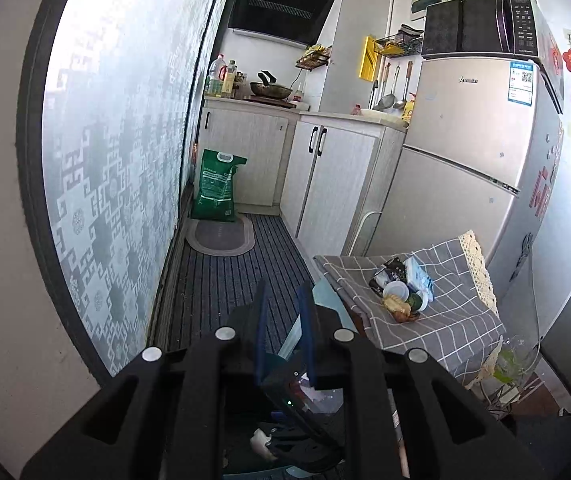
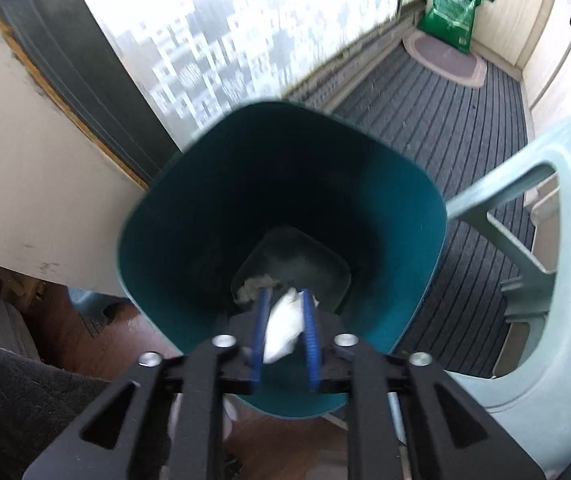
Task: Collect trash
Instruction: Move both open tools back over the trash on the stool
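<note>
My right gripper (image 2: 284, 293) points down into a teal bin (image 2: 157, 240) with its blue pads apart. A crumpled white tissue (image 2: 281, 330) lies loose between them. More crumpled paper (image 2: 250, 290) rests on the bin's floor. In the left wrist view my left gripper (image 1: 283, 286) is nearly closed. A dark glossy wrapper (image 1: 301, 396) is clamped low between its pads and hangs below them. To its right stands a table with a grey checked cloth (image 1: 457, 328). It carries a heap of trash (image 1: 401, 288): a black packet, a white lid, a blue-and-white pack and food scraps.
A pale green plastic stool (image 2: 545, 280) stands right of the bin. A frosted glass door (image 1: 117, 140) runs along the left. A green sack (image 1: 215, 188) leans at the far end of the striped mat, by white cabinets (image 1: 325, 184). A fridge (image 1: 465, 168) stands behind the table.
</note>
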The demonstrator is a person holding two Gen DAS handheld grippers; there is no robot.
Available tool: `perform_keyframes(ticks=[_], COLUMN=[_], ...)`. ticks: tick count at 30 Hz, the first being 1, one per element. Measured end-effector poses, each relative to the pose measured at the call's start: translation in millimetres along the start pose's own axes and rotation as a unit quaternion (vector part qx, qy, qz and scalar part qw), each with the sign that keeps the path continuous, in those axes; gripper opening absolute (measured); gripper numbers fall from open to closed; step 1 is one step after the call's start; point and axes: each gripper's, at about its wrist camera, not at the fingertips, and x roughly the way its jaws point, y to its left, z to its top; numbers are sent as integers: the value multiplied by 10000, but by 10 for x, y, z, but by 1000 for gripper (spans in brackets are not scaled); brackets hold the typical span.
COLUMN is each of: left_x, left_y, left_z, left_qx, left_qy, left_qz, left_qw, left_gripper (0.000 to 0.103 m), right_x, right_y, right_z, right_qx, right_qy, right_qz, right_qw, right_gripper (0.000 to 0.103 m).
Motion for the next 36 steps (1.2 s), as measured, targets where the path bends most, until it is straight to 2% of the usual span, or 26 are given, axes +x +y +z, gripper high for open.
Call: perform_keyframes(ticks=[2, 5, 9, 14, 21, 27, 30, 33, 36], left_x=[-69, -184, -260, -133, 304, 716, 905, 1120, 1258], left_y=[-78, -209, -324, -499, -823, -1059, -1137, -1182, -1300], left_z=[79, 187, 285, 314, 161, -44, -161, -286, -305], left_qx=[45, 126, 118, 137, 408, 669, 775, 807, 865], left_qy=[-137, -397, -619, -545, -40, 461, 730, 1172, 1363], left_qz=[-23, -60, -120, -144, -253, -247, -357, -260, -413], left_qw=[9999, 9991, 9979, 9983, 9988, 9964, 9937, 9895, 9860], left_gripper=[20, 35, 40, 46, 55, 55, 55, 55, 55], right_x=[-170, -531, -1086, -1645, -2141, -2319, -2354, -2443, -2596], right_y=[71, 157, 160, -162, -868, -1469, -1695, -1809, -1875], right_z=[18, 26, -16, -209, -542, -913, -1061, -1138, -1167], right_qx=[-79, -213, -377, -192, 334, 811, 974, 1062, 1166], right_qy=[-307, -824, -1575, -2237, -2501, -2567, -2494, -2440, -2487], right_qz=[60, 156, 141, -202, -660, -972, -980, -900, -815], right_qw=[9995, 9963, 9867, 9743, 9654, 9582, 9585, 9597, 9581], right_gripper=[35, 35, 35, 35, 39, 39, 39, 39, 39])
